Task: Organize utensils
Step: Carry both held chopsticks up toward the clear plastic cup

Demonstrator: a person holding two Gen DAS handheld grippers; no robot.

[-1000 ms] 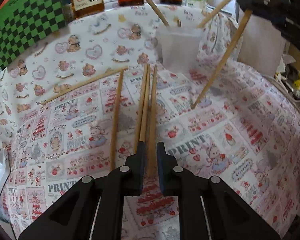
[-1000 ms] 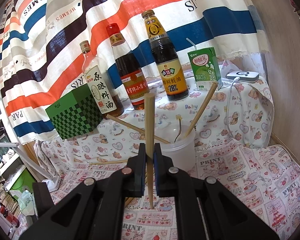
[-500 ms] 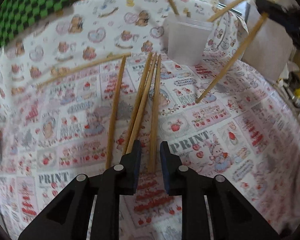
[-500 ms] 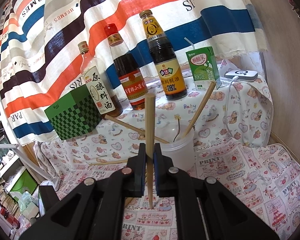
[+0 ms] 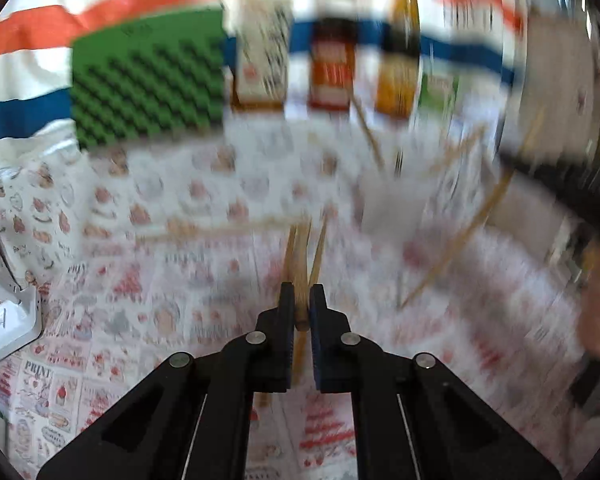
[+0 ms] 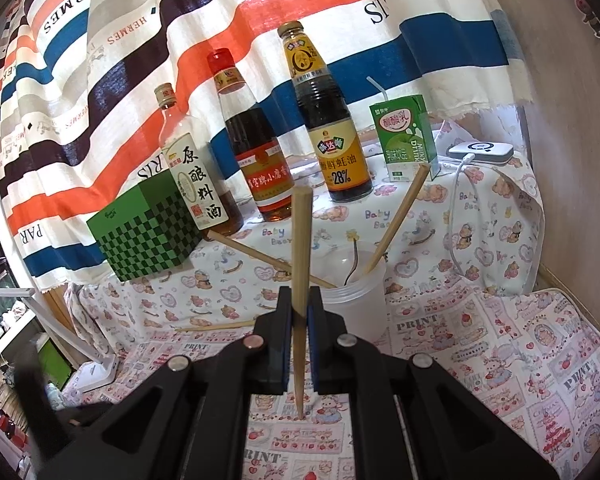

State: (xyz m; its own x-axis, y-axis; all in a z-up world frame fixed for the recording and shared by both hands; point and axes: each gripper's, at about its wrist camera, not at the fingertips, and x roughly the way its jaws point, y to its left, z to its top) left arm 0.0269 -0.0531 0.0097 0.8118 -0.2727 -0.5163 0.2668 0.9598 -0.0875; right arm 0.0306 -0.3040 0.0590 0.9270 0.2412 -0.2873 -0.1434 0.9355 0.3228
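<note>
While bottles [image 6: 324, 120] line the back, a checkered box [image 6: 148, 236] (green) flanks them.

You see a green-and-black checkered box [image 6: 148, 232] and a curtain [image 6: 140, 40] striped orange, blue, dark navy and cream. Your tablecloth [image 6: 480, 360] is white with pink and red cartoon prints. The chopsticks [image 6: 300, 260] are tan wood, the milk carton [image 6: 406, 136] green, the cup [image 6: 356, 304] cloudy white.
</note>
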